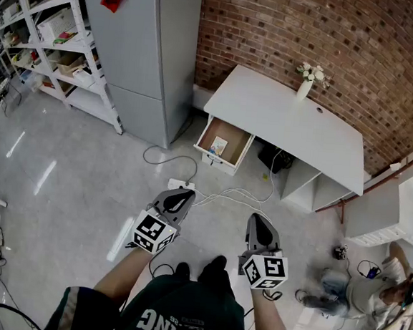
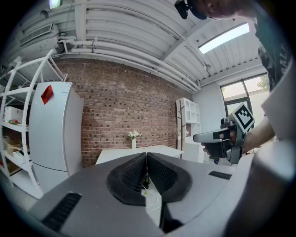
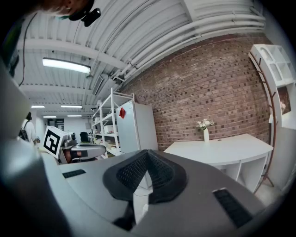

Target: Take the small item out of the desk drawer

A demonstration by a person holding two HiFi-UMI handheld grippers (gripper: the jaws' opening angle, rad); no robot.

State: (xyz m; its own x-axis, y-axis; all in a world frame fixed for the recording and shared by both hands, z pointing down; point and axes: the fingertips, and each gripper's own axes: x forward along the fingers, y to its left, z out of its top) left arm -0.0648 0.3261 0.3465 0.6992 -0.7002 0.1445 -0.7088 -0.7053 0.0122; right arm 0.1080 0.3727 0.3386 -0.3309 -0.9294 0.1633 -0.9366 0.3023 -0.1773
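Against the brick wall stands a white desk [image 1: 290, 118], and its drawer [image 1: 225, 145] is pulled out. A small pale item [image 1: 218, 146] lies inside the drawer. Both grippers hover over the floor well short of the desk, side by side and pointing toward it. My left gripper [image 1: 185, 193] is shut with nothing between its pads [image 2: 134, 173]. My right gripper [image 1: 257, 220] is also shut and empty, its pads [image 3: 159, 171] meeting at the tip. Each gripper view shows the desk top [image 2: 134, 152] [image 3: 222, 150] ahead and the other gripper off to the side.
A grey refrigerator [image 1: 141, 47] and white shelving [image 1: 53, 32] stand left of the desk. A power strip [image 1: 179, 185] and cables lie on the floor between me and the drawer. A vase of flowers [image 1: 307, 80] sits on the desk. A person [image 1: 390, 284] sits at the lower right.
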